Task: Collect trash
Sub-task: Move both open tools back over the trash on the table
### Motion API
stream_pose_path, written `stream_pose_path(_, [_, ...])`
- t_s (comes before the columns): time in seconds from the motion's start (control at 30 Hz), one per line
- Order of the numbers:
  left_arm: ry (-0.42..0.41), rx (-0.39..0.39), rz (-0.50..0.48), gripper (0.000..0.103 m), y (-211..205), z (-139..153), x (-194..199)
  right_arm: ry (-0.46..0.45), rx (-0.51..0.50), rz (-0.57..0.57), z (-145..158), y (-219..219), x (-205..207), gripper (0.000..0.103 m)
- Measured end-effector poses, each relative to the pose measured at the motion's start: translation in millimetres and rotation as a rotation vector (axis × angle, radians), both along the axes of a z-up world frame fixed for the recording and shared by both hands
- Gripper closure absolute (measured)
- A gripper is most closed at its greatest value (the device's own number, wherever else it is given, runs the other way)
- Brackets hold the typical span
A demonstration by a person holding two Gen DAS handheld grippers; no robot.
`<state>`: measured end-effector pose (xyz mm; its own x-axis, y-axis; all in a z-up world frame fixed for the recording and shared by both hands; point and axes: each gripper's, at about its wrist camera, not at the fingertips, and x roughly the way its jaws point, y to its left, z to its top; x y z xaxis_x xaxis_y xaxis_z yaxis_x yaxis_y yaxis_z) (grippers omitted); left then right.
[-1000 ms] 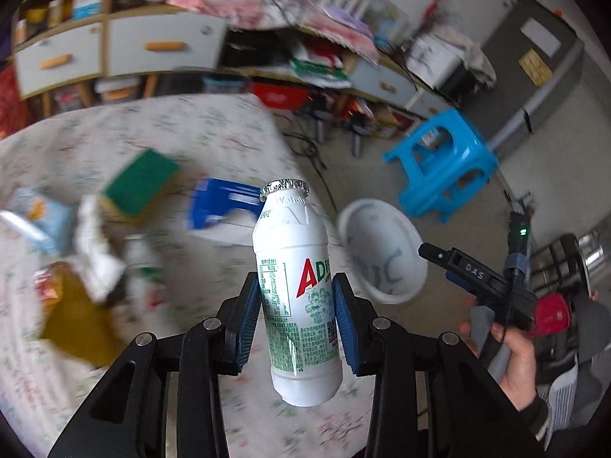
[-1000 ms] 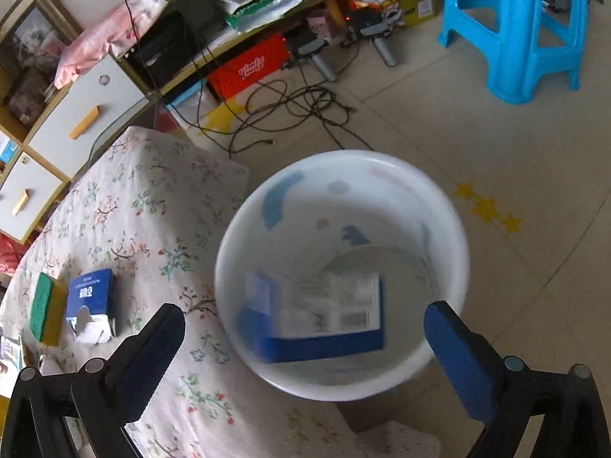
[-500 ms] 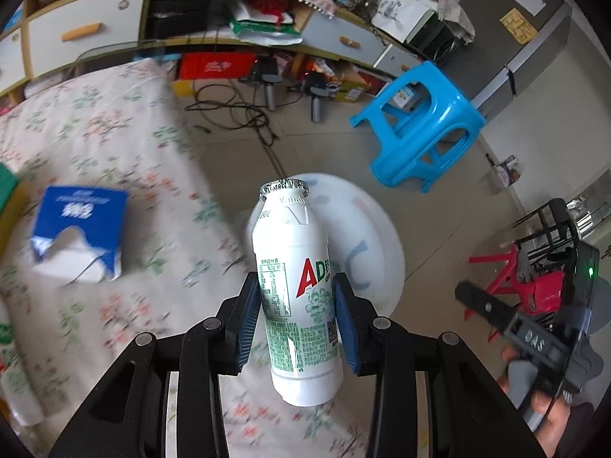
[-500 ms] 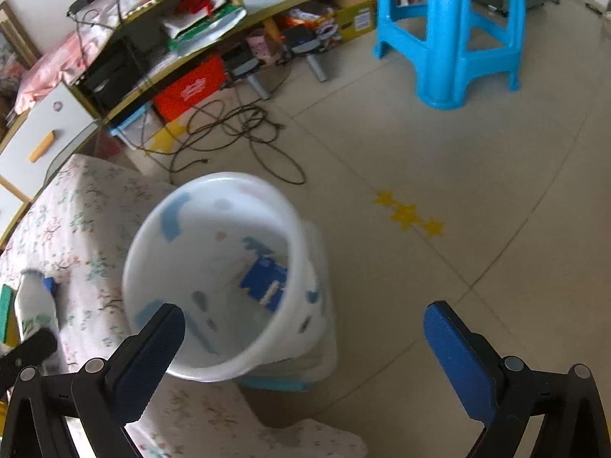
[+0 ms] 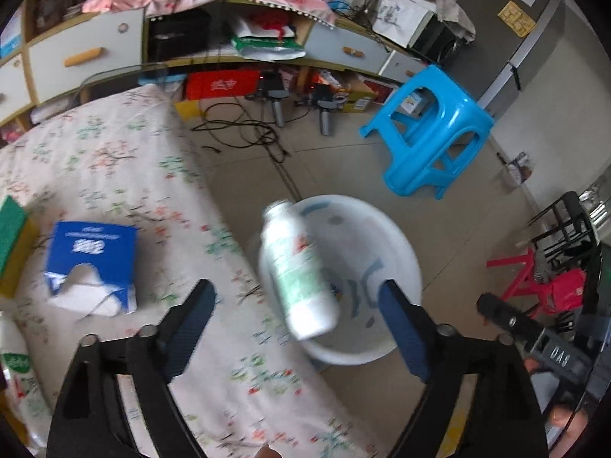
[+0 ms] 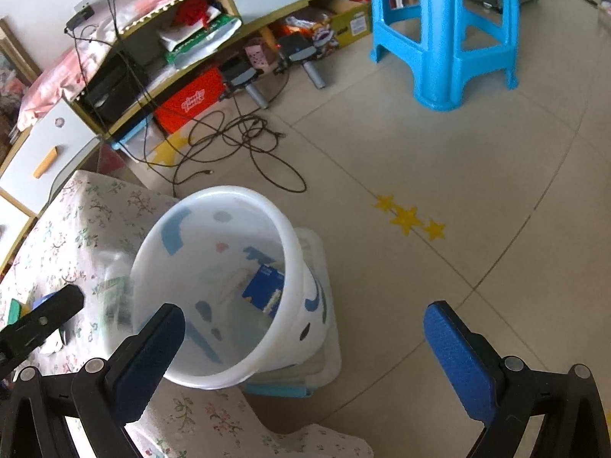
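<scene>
My left gripper (image 5: 298, 318) is open wide above the table edge. A white drink bottle (image 5: 296, 271) with green print is loose between the jaws, tilted and blurred, over the rim of the white bin (image 5: 385, 252). The bin stands on the floor beside the floral-cloth table (image 5: 114, 160). My right gripper (image 6: 303, 337) is open and empty above the bin (image 6: 229, 286), which holds a blue box (image 6: 263, 286). The bottle shows as a blur (image 6: 114, 297) left of the bin, next to my left gripper's finger (image 6: 42, 320).
On the table lie a blue tissue box (image 5: 89, 267), a green-yellow sponge (image 5: 11, 244) and another white bottle (image 5: 19, 374). A blue stool (image 5: 427, 133) and loose cables (image 6: 229, 141) are on the floor. Cluttered shelves line the back.
My left gripper has opened and let go of the bottle, which now tips over the bin. My right gripper has drawn back a little from the bin.
</scene>
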<state>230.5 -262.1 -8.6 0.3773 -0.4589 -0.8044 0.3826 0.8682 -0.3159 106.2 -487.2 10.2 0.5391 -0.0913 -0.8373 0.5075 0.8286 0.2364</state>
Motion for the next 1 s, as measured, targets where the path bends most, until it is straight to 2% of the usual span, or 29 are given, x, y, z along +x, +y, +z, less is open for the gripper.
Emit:
stream_pose_path(0.17, [-0.024,0.029,0.019,0.002,26.8,7.9,-12.5,-0.009,-0.001,0.02,3.6,9.7,4.5,0.0])
stream_pose_path(0.4, [-0.05,0.046,0.071,0.001,78.7,29.8,-35.7,-0.026,-0.016,0.069,11.8,34.6,12.8,0.0])
stream_pose_path(0.63, [-0.106,0.083,0.165,0.0,152.2,49.5,-62.4,-0.035,-0.015,0.131,17.0,69.8,26.3,0.0])
stream_pose_path(0.87, [-0.122,0.136,0.29,0.0,226.2,49.7,-78.5,-0.037,-0.035,0.22,20.2,118.0,39.8,0.0])
stream_pose_path(1.0, [-0.108,0.112,0.353,0.0,262.3,40.9,-82.9,-0.027,-0.044,0.261,17.0,141.3,47.1,0.0])
